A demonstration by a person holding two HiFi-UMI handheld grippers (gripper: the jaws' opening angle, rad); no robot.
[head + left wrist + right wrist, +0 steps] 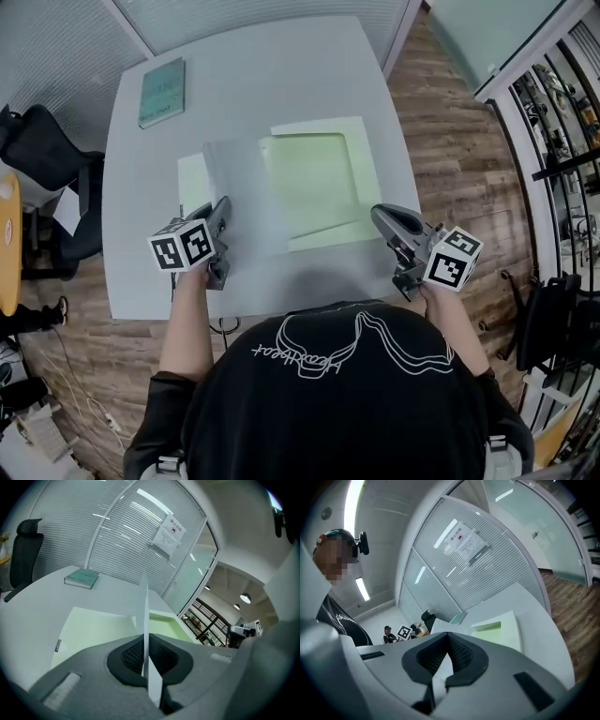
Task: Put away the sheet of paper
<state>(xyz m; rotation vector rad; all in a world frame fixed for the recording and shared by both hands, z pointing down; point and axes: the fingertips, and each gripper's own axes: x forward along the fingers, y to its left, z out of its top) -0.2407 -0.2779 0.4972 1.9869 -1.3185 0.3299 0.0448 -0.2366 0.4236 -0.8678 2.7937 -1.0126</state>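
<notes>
A white sheet of paper point(239, 192) lies over the left half of an open pale green folder point(323, 178) on the grey table point(281, 75). My left gripper point(223, 202) is shut on the sheet's near left corner. In the left gripper view the sheet point(145, 616) runs edge-on between the pads of the left gripper point(149, 660), with the folder point(93, 625) behind it. My right gripper point(377, 214) sits at the folder's near right corner, jaws together. In the right gripper view its pads point(461, 656) meet with a thin white sliver between them that I cannot identify.
A teal book point(161, 91) lies at the table's far left corner. A black office chair point(42, 150) stands left of the table. Wooden floor and a glass wall lie to the right. The person's torso is at the table's near edge.
</notes>
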